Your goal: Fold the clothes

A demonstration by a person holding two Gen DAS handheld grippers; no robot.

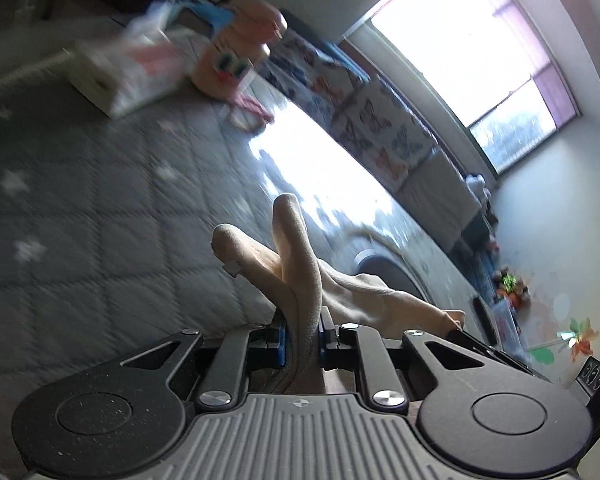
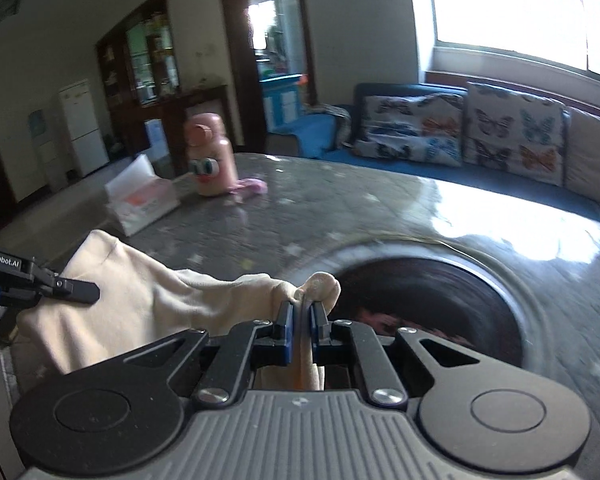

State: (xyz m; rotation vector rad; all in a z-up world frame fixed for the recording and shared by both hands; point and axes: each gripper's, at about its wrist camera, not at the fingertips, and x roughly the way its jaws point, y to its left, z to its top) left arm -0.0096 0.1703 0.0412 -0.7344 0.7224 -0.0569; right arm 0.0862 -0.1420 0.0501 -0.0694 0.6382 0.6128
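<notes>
A cream, soft garment (image 2: 148, 300) hangs stretched between my two grippers above the grey quilted table cover (image 2: 300, 216). My right gripper (image 2: 302, 312) is shut on a bunched edge of it, a small knob of cloth sticking out past the blue pads. In the left wrist view my left gripper (image 1: 302, 328) is shut on another thick fold of the garment (image 1: 300, 264), which pokes up between the fingers. The left gripper (image 2: 40, 286) also shows at the left edge of the right wrist view, beside the cloth.
A pink cartoon-faced bottle (image 2: 211, 160), a white tissue box (image 2: 140, 200) and a small pink cloth (image 2: 252, 186) stand at the table's far side. A dark round inset (image 2: 428, 312) lies in the table just ahead. A blue sofa with butterfly cushions (image 2: 512, 136) runs beyond.
</notes>
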